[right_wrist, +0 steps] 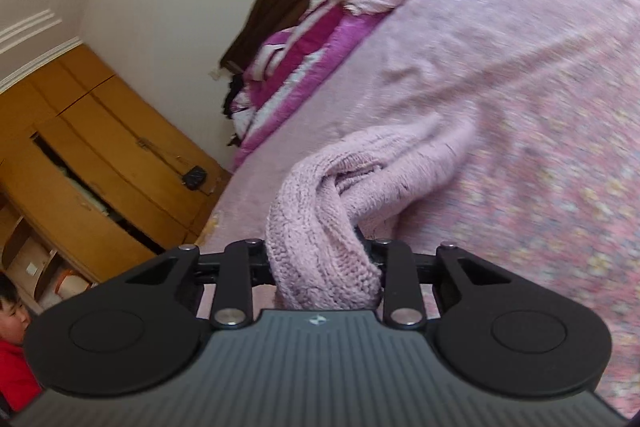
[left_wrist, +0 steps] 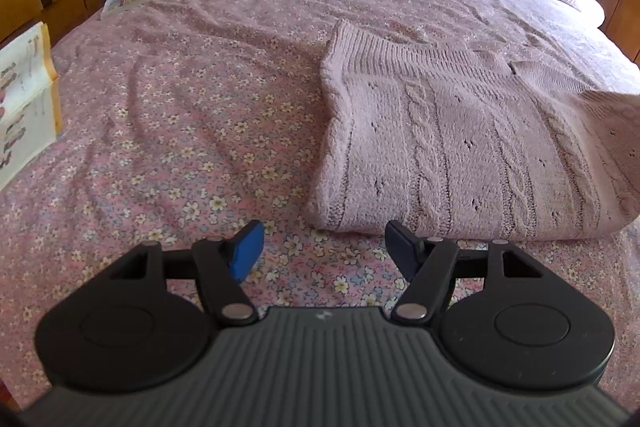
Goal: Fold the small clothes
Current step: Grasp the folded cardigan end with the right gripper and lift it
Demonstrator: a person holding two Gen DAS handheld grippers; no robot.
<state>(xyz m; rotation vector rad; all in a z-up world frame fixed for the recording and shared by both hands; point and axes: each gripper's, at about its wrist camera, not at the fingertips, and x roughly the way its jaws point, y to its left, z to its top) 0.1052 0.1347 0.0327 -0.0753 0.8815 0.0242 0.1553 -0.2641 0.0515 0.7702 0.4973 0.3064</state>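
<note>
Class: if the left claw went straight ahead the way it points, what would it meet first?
Probably the near folded edge of the pink knit sweater; the open left claw hovers just short of it over the floral bedsheet. Depth is uncertain.

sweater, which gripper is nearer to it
Right. The right gripper is shut on a bunched part of the sweater; the left gripper hangs open just short of its near edge.

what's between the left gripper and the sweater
Only bare floral bedsheet, seen in the left wrist view: the open left gripper sits just short of the sweater, touching nothing.
</note>
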